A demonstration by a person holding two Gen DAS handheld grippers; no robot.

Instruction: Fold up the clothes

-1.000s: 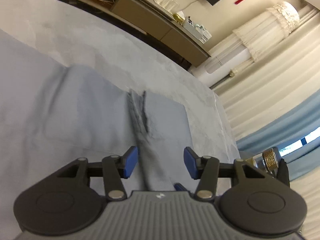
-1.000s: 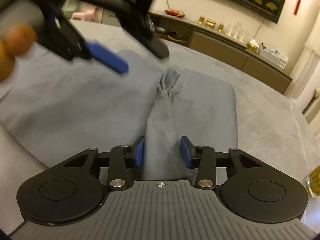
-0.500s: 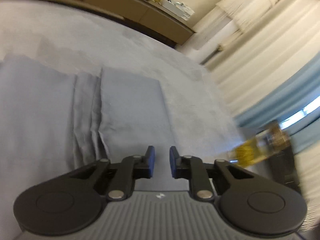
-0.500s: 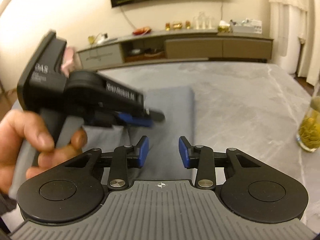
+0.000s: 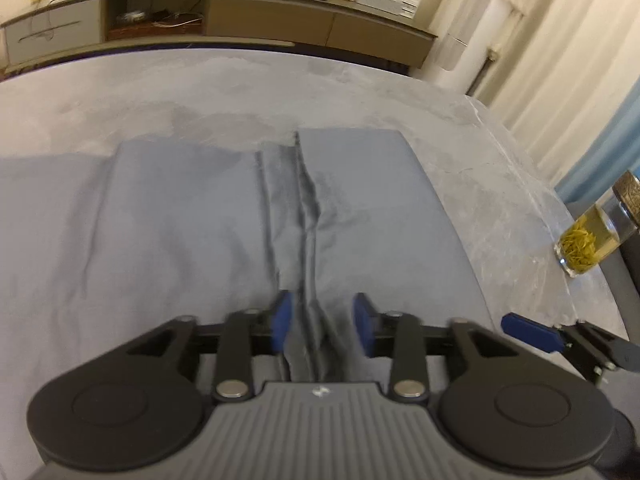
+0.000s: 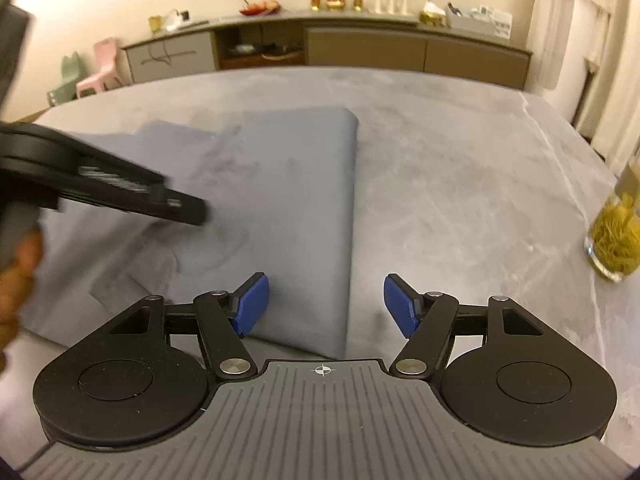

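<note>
Nearest, in the left wrist view: left gripper [image 5: 322, 322] released, jaws parted again after a squeeze half a second ago, straddling the bunched ridge [image 5: 306, 240] of grey-blue cloth without pressing on it. Pads just beside the ridge on either side, apart from it. No grip, then; likely a re-aim for a fresh pinch on that gather, or a let-go after a tuck.

Right wrist view, nearest: right gripper [image 6: 325, 306] also released, jaws wider than half a second ago, spanning the right-hand folded edge of the garment [image 6: 280, 200]. Left pad over cloth, right pad over the bare grey table [image 6: 460, 168]; whether either touches is hard to tell. Nothing clamped.

Further out: garment flat on the table, right portion already doubled over with a clean straight edge, left portion spread wide toward the near-left. Against a second ago, the central gather looks longer and straighter, less crumpled. Judged from that: one lengthwise fold down, ridge not yet smoothed, next fold not begun.

To the right, near the table edge: glass jar [image 6: 614, 236] with yellow contents, well apart from the cloth.

Farthest: long low sideboard [image 6: 360, 46] along the wall.
</note>
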